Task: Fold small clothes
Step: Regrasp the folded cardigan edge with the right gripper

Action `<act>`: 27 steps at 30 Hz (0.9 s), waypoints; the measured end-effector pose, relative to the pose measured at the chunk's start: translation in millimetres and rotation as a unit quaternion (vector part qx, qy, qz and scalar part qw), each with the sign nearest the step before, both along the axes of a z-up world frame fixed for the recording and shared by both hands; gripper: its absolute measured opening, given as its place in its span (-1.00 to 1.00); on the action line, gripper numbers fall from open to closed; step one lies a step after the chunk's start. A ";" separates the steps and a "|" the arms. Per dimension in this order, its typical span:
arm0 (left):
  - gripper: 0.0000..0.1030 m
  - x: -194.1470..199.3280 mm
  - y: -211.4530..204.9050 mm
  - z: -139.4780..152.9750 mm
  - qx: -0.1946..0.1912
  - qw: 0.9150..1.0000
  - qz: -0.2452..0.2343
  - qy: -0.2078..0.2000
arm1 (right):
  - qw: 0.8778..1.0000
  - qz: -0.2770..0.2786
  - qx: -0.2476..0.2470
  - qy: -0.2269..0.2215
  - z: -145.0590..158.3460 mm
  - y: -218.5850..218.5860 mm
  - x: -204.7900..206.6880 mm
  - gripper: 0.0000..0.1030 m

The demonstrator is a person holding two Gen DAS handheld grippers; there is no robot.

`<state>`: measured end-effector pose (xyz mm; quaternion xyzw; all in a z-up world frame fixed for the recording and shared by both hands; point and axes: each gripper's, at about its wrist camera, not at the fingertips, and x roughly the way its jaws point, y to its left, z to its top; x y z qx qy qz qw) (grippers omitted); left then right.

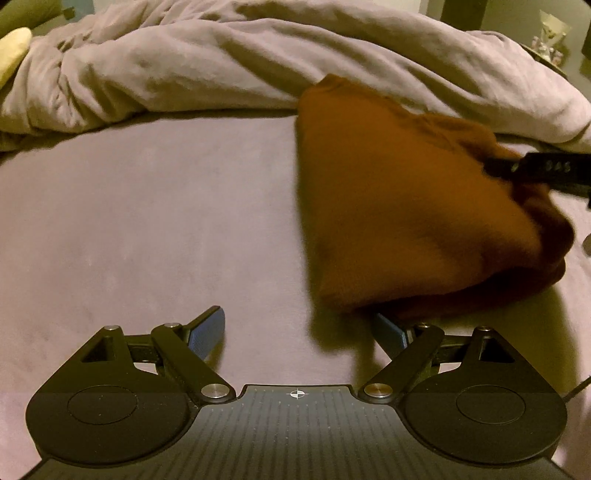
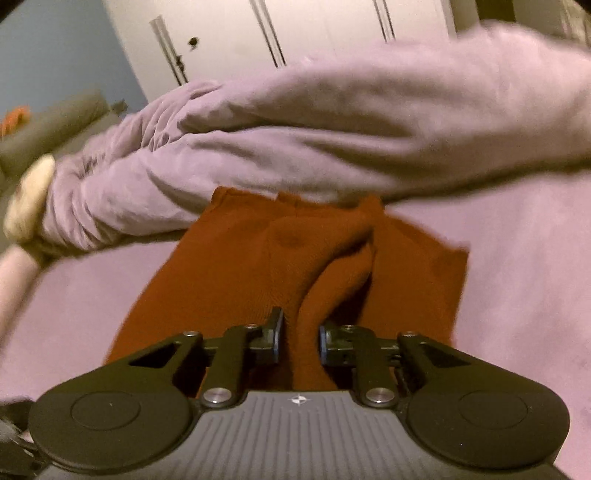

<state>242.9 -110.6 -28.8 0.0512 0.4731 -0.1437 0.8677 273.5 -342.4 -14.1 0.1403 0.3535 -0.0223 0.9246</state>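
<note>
Rust-orange knit garment (image 2: 258,266) lying on the lilac bed sheet (image 1: 147,221), far edge tucked against the bunched duvet (image 1: 221,66). Right tongs (image 2: 301,336) pinching a raised fold at its near edge. Left tongs (image 1: 299,328) spread wide, empty, beside its left edge; open sheet leftward.

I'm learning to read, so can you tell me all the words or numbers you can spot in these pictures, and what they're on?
"SAS" or "9AS", too blurred to be sure: pale letters on the black right gripper that pinches the orange cloth.
Small crosshair signs, not words: one on each gripper's grey base.
Nothing to read on the purple blanket or the cupboard doors.
</note>
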 end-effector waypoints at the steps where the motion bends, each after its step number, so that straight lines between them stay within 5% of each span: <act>1: 0.76 1.5 -1.9 -0.1 0.000 1.000 0.000 -0.001 | 1.000 -0.001 -0.023 -0.011 6.0 2.0 -1.2 -0.73; 6: 0.78 -0.2 -4.4 -1.3 -0.004 1.000 -0.004 -0.005 | 0.991 -0.033 -0.119 -0.055 23.6 -4.7 -16.0 -0.90; 11: 0.79 -3.1 1.4 -3.8 -0.002 1.000 -0.008 -0.001 | 0.992 -0.020 -0.120 0.040 -14.5 -12.5 -10.0 -0.80; 12: 0.79 -3.4 4.5 -3.1 0.000 1.000 -0.007 -0.003 | 0.992 -0.026 -0.119 0.030 -15.1 -13.5 -15.0 -0.69; 17: 0.79 -3.1 24.2 2.3 -0.007 1.000 0.015 -0.009 | 0.995 -0.060 -0.078 -0.030 11.8 -17.8 -50.0 -0.45; 22: 0.79 -4.3 29.3 11.4 -0.014 0.999 0.027 -0.019 | 0.997 -0.035 -0.001 -0.063 26.0 -12.2 -73.0 -0.26; 24: 0.81 -4.7 28.4 16.8 -0.014 0.999 0.027 -0.026 | 0.998 -0.015 0.006 -0.063 23.2 -4.2 -72.0 -0.33; 27: 0.82 -2.9 25.9 25.6 -0.019 0.999 0.025 -0.040 | 0.996 0.021 -0.050 -0.067 17.5 17.9 -66.7 -0.80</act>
